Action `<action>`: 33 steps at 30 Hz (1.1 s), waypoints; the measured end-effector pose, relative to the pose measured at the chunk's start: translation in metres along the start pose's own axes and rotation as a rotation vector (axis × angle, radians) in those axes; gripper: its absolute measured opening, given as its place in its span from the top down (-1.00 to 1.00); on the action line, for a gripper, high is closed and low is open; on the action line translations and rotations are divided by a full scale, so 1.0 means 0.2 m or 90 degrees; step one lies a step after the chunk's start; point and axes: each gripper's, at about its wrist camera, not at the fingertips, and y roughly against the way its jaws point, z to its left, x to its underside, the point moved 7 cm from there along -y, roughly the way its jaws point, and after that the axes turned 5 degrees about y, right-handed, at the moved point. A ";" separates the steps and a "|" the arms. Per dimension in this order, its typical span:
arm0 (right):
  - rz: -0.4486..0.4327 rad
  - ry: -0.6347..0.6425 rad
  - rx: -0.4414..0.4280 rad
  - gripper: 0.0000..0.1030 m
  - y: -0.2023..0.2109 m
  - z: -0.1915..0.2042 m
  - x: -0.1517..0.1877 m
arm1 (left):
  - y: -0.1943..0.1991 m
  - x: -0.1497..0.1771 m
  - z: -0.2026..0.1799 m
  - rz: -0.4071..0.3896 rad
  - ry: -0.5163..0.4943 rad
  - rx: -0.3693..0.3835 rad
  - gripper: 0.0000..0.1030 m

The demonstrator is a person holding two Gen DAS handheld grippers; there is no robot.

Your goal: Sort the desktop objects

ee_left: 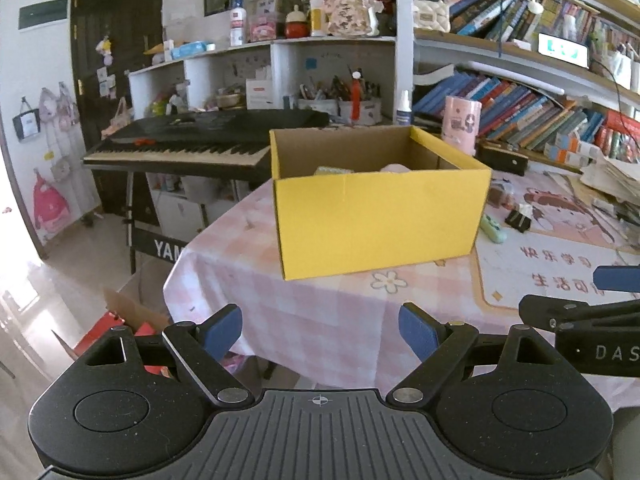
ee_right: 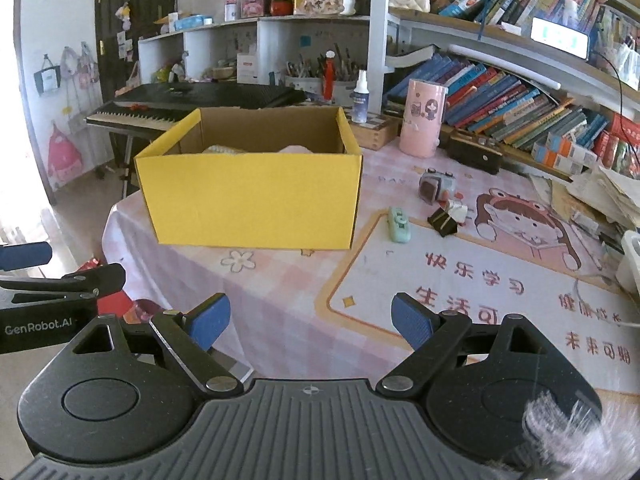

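A yellow cardboard box stands open on the checked pink tablecloth, with a few pale items barely showing inside. To its right on the desk mat lie a mint green stapler-like item, a black binder clip, a small white object and a small grey toy camera. My left gripper hovers open and empty near the table's front edge, short of the box. My right gripper is open and empty over the mat's near left corner.
A pink cup, a spray bottle and a black case stand behind the box. Bookshelves fill the right; paper stacks crowd the right edge. A keyboard piano stands left of the table. The table's rounded edge drops off at left.
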 end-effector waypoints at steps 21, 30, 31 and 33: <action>0.022 -0.056 0.042 -0.70 0.09 -0.09 0.15 | 0.05 0.10 -0.10 0.025 -0.034 0.048 -0.71; 0.022 -0.065 0.054 -0.70 0.08 -0.15 0.16 | 0.00 0.07 -0.19 0.028 -0.047 0.068 -0.71; 0.023 -0.067 0.056 -0.70 0.08 -0.16 0.16 | -0.01 0.07 -0.20 0.029 -0.050 0.071 -0.71; 0.028 -0.073 0.062 -0.70 0.07 -0.20 0.16 | -0.02 0.07 -0.24 0.032 -0.057 0.077 -0.71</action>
